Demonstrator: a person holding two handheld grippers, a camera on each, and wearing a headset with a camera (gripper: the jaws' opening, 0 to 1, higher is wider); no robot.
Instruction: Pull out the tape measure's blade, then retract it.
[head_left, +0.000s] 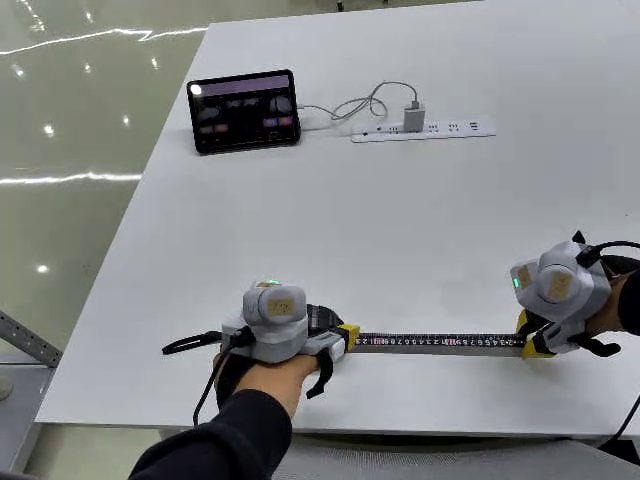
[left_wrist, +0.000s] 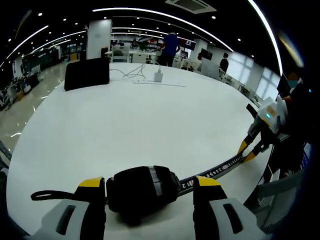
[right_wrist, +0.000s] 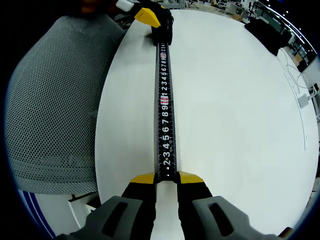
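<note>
Head view, bottom edge: a hand in a dark sleeve (head_left: 225, 440) holds the left gripper (head_left: 338, 338) at lower centre. Its yellow-tipped jaws are clamped on the sides of the black rubber-bodied tape measure case (head_left: 322, 321), which sits on the white table (head_left: 400, 230). In the left gripper view the case sits between the jaw tips at bottom centre, with a black wrist strap (left_wrist: 47, 195) trailing left.

The black steel blade with white numerals (head_left: 435, 341) is pulled out and runs flat along the table's near edge, from the case rightward to the right gripper (head_left: 528, 343) at lower right. That one's jaws are pressed together, pinching the blade's end. In the right gripper view the blade runs straight up from the jaw tips to the case at the top.

A grey mesh chair back (right_wrist: 55, 100) is at the left of the right gripper view.

Far side, upper left of the head view: a black tablet (head_left: 245, 110), propped up with its screen lit. To its right lie a white power strip (head_left: 425, 129) and a white plug-in charger (head_left: 414, 114).
</note>
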